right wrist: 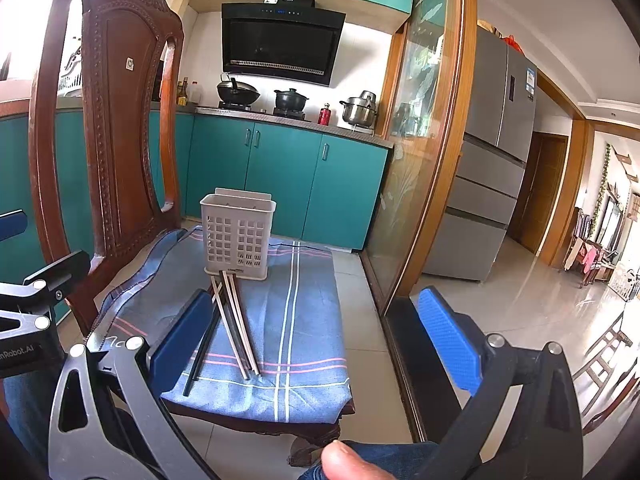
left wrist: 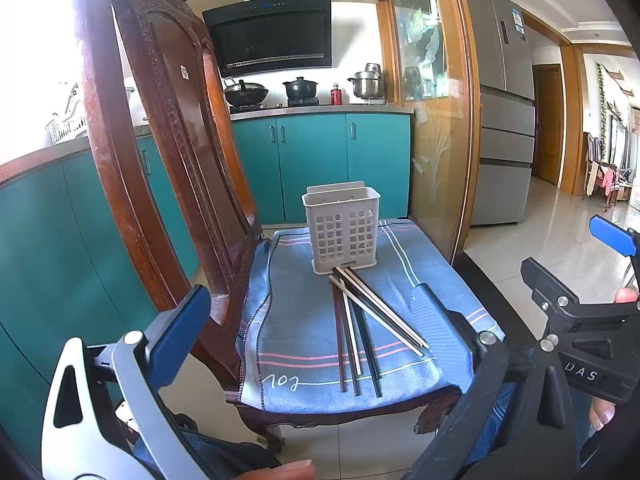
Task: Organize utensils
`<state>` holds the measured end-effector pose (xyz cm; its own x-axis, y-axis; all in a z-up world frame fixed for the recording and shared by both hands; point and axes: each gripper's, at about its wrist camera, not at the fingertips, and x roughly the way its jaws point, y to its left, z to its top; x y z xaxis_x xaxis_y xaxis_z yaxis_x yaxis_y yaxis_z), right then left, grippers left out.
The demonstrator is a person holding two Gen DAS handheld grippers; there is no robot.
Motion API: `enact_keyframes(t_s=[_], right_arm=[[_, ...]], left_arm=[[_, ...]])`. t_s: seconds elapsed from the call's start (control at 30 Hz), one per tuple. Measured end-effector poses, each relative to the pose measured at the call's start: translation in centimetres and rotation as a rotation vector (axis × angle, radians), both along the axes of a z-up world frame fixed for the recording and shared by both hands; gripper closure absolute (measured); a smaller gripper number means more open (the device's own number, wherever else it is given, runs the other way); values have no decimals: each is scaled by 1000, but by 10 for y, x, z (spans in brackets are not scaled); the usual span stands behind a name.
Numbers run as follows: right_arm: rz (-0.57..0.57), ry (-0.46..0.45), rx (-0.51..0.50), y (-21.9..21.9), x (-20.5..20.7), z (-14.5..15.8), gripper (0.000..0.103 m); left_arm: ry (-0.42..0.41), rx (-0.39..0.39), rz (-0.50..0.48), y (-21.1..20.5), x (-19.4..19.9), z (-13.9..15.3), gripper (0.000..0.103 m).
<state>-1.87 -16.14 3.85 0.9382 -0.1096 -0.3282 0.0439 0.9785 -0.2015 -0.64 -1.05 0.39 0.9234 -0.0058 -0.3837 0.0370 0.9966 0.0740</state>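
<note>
A pale grey perforated plastic utensil basket (left wrist: 342,230) stood upright on a blue striped cloth (left wrist: 288,320) draped over the seat of a carved dark-wood chair (left wrist: 168,128). In front of the basket, on the cloth, lay a loose bundle of long chopsticks (left wrist: 358,324), some dark, some light-coloured; their far ends touched the basket's base and their near ends fanned out toward the seat's front edge (a few crossed over one another). Nothing could be seen inside the basket from either view.

The left claw (left wrist: 316,328) hung in front of the basket, on the near side of the chopsticks, its blue-padded fingers (left wrist: 180,332) spread wide and gripping nothing. The right claw (right wrist: 316,340) was likewise wide open and empty, held to the right of the basket, one pad over the cloth near the chopsticks and the other out past the seat's edge above the tiled floor (right wrist: 520,292). Behind the basket ran teal kitchen cabinets (right wrist: 280,176).
</note>
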Motion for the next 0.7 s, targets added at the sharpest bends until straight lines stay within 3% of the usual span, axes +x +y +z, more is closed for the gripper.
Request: enact_keyframes(t_s=[0.7], right_arm=[[2,-9,-6,-1,-3,1,2]], left_arm=[[-1,-3,-2,-3,-4,2,3]])
